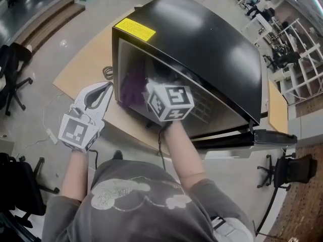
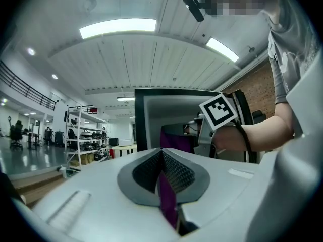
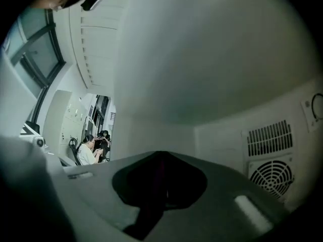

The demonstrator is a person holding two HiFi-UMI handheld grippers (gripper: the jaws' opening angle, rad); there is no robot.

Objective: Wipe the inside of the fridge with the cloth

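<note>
Right tongs (image 3: 160,165) inside fridge (image 1: 202,39), clamped on cloth (image 1: 132,84) hanging to their left, back wall (image 3: 222,130) ahead; left tongs (image 2: 162,158) closed, outside.

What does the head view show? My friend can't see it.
Seen from above, a person reaches the right gripper into an open black fridge that sits on a wooden table, with a purple cloth at the gripper's tip. The left gripper is outside, close to the fridge's left edge.
</note>
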